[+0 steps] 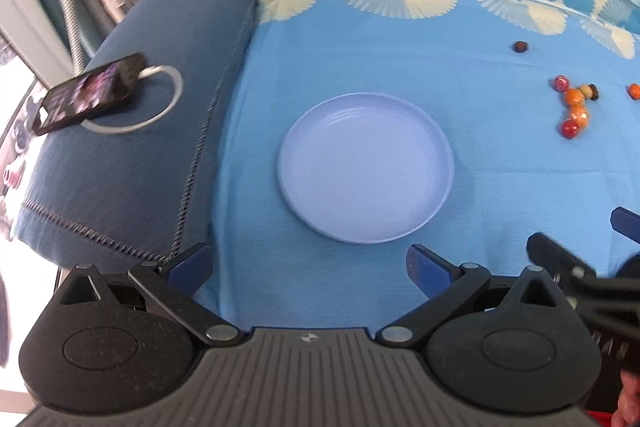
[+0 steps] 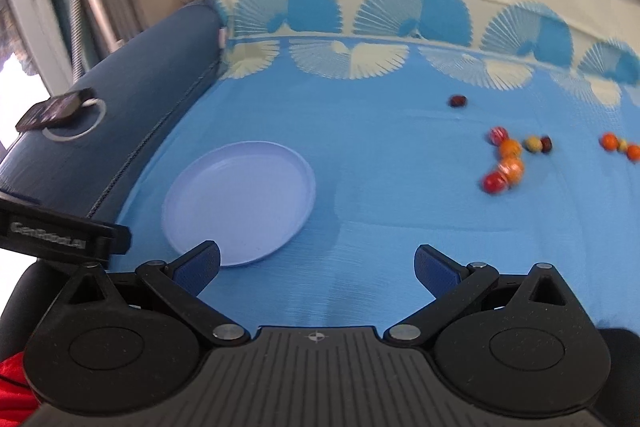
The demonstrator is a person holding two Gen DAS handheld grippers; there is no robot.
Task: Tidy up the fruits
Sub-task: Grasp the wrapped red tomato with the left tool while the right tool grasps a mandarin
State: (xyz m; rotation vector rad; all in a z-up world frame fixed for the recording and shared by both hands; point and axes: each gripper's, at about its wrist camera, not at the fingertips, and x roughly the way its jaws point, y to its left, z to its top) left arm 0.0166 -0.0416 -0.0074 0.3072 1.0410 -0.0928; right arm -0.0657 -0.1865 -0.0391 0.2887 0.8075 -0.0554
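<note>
Fruits (image 1: 573, 107) first: on your left wrist cam they're tiny round balls, orange and red mostly, clumped at the right on the blue cloth (image 1: 352, 59), with one dark ball (image 1: 520, 46) sitting apart above them. One more orange one is cut off at the right edge. Your left gripper (image 1: 310, 263) has its jaws spread wide, nothing between them. The pale blue plate (image 1: 440, 183) lies straight ahead with bare cloth all around. A phone (image 1: 90, 93) rests on the dark blue cushion (image 1: 120, 167) at left.

Right wrist cam: same fruits (image 2: 506, 163), blurry, so you can't really tell which kinds they are. Three more (image 2: 620, 145) sit near the right edge. Right gripper (image 2: 318, 265) jaws are wide apart too, empty. The plate (image 2: 176, 223) is just ahead on the left, its near rim partly hidden behind the left finger.
</note>
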